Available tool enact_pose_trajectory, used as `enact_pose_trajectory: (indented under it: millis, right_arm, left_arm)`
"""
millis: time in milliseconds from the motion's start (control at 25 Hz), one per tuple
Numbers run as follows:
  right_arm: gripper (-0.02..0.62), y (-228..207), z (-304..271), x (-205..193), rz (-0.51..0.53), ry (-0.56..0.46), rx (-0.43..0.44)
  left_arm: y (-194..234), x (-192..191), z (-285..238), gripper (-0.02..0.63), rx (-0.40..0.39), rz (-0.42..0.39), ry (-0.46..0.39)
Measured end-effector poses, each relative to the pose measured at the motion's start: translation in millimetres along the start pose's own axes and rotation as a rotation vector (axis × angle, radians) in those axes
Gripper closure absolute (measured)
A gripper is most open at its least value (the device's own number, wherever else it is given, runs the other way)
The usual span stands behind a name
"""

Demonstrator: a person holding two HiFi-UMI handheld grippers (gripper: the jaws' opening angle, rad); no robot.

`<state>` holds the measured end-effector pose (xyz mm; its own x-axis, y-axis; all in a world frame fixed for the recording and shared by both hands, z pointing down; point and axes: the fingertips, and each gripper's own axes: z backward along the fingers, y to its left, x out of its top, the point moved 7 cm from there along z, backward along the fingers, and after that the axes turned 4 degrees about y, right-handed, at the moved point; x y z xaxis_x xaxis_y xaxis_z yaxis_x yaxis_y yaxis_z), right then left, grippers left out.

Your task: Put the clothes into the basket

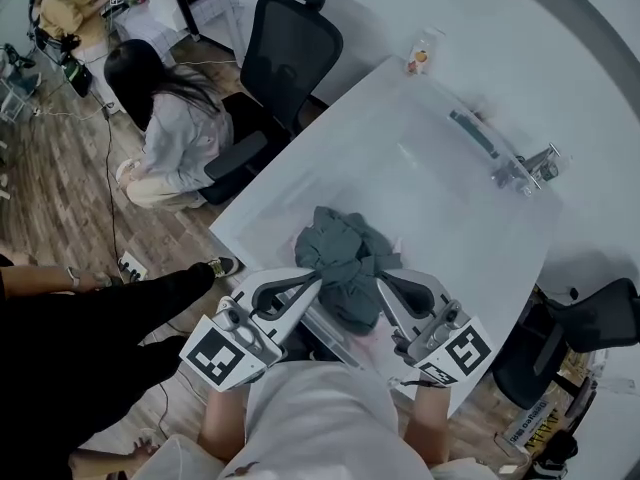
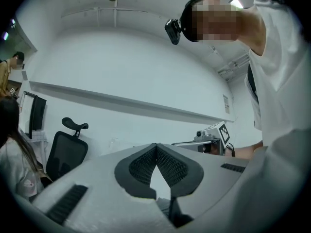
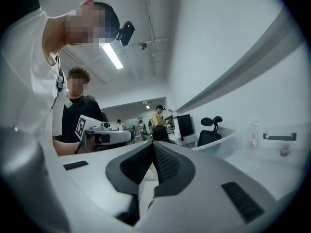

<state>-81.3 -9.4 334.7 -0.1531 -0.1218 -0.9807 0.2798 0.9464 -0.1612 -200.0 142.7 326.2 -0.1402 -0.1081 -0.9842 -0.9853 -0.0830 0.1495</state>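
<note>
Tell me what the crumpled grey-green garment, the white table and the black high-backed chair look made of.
Crumpled grey-green garment: soft matte fabric, bunching in loose folds. White table: hard smooth top, probably laminate; faint sheen, no grain. Black high-backed office chair: likely mesh back on plastic frame; too small to confirm.

One white tabletop carries one heap of grey-green clothes, too bunched to count the garments. It also carries one small packet at its far edge in the upper middle of the frame and one metal fixture at the right. Two grippers show at the bottom, the left gripper and the right gripper, each bearing one marker cube. There are two black office chairs, one chair at the top and a second chair at the lower right. Three other people are on the left: one crouching person, one person in a yellow top and one person in black.
</note>
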Motion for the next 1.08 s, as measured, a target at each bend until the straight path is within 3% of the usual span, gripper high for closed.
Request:
enact_pose_trajectory:
  millis: [840, 1080]
  right_arm:
    - [0.592, 8, 34, 2, 0.008, -0.031, -0.061]
    - [0.592, 10, 40, -1, 0.013, -0.022, -0.068]
  left_arm:
    - [-29, 10, -10, 0.600, -0.044, -0.033, -0.014]
    - [-34, 13, -11, 0.600, -0.045, -0.068, -0.059]
